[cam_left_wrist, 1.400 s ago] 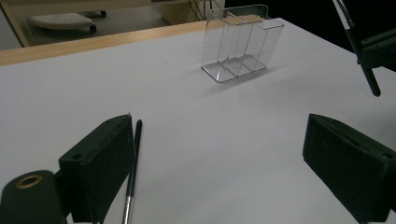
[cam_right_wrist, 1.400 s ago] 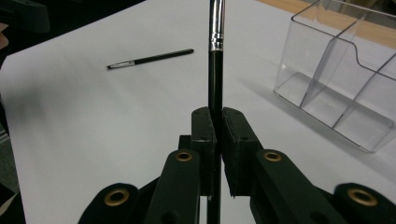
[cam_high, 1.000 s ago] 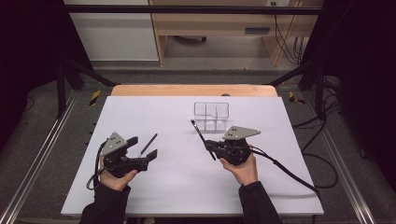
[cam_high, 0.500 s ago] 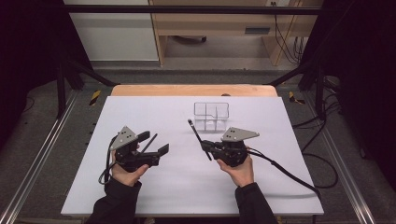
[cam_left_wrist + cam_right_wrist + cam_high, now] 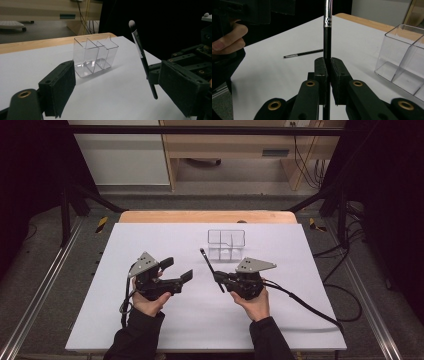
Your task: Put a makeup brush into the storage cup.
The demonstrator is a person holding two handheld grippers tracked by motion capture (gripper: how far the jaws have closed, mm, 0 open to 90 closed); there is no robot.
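Between the right tool's (image 5: 327,65) jaws, brush (image 5: 327,32) upright.

A lab: black-curtained metal frame (image 5: 65,205) and trailing cables (image 5: 307,155).

1. The organizer (image 5: 227,244) stands on the table (image 5: 300,285), toward its far edge.
2. The right gripper (image 5: 220,277) sits just before the organizer, its brush (image 5: 211,269) pointing toward it.
3. The left gripper (image 5: 176,270) lies left of the brush.
4. A second brush (image 5: 303,53) lies flat on the table.

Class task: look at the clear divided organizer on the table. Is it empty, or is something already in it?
Empty: the clear organizer stands upright with bare compartments; the brush is outside it.
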